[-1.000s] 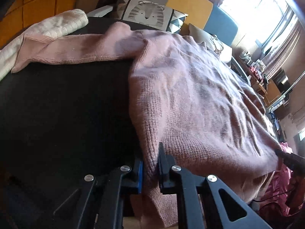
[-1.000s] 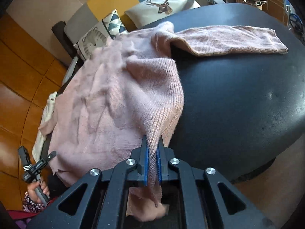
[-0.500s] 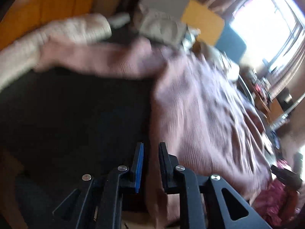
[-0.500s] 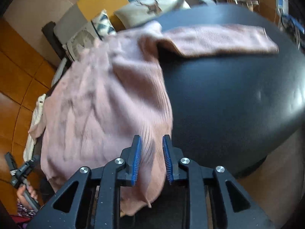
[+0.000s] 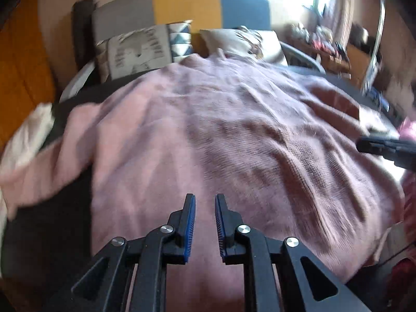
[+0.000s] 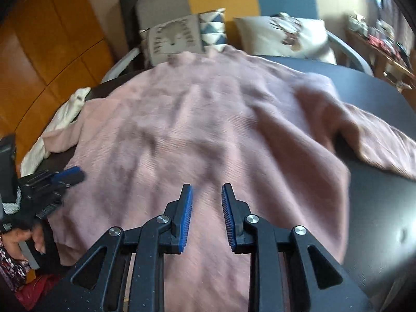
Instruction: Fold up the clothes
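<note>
At the bottom centre of each wrist view the jaws stand apart with nothing between them: the left gripper and the right gripper both hover low over the near hem of the pink sweater, pointing forward along it. The sweater lies spread across the black table, one sleeve stretching to the right edge. Beyond, at upper centre, cushions rest on a sofa.

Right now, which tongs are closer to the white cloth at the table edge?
Left. The left tongs sit at the sweater's left edge, just short of the white cloth. The right tongs hang open over the sweater's middle, farther from it.
</note>
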Demonstrator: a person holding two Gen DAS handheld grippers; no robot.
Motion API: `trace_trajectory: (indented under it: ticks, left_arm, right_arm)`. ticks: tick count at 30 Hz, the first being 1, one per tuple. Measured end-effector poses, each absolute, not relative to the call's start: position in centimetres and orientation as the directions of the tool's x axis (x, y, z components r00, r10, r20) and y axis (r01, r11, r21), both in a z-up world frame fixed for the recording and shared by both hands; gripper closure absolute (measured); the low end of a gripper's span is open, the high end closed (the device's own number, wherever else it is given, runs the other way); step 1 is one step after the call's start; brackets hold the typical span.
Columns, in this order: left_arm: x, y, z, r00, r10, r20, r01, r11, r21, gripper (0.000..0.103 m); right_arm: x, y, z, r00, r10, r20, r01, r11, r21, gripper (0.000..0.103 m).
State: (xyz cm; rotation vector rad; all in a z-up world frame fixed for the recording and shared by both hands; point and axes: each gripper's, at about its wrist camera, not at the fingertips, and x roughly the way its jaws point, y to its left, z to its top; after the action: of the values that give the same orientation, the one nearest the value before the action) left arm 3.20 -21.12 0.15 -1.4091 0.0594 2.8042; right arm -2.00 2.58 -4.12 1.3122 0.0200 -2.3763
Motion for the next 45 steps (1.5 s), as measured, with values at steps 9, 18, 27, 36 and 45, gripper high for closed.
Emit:
trace_trajectory:
  ticks: [9, 18, 27, 36, 45]
  left_arm:
    - [6.3, -21.9, -2.1, -0.573, -0.026, -0.819, -0.017, -0.999, 0.044, 0.088]
    - [8.0, -20.6, -1.1, -0.614, -0.051, -0.788, -0.095, -0.986, 0.138, 0.086]
    - [-2.4, -18.7, -0.4, -0.615, -0.117, -0.78, 0.021, -0.991, 0.131, 0.086]
    - [-4.5, -17.3, -2.5, -0.602, -0.085, -0.794, 0.026, -0.996, 0.087, 0.086]
    - [-5.9, -14.4, -2.4, -0.615, 0.043, -0.788, -0.141, -0.988, 0.056, 0.086]
  right_arm:
    - [0.2, 2.2, -7.7, -0.39, -0.314, -0.865, 0.417, -0.898, 0.139, 0.077]
    - [1.0, 4.7, -7.2, -0.354, -0.395, -0.848, 0.425, -0.875, 0.231, 0.077]
    - [-5.3, 2.0, -4.3, -0.455, -0.371, -0.81, 0.39, -0.9, 0.193, 0.077]
    - [-9.7, -3.8, -5.8, -0.414, -0.403, -0.816, 0.482, -0.858, 0.179, 0.077]
    - [-15.9, -7.0, -5.5, -0.418, -0.346, -0.84, 0.548, -0.834, 0.071, 0.077]
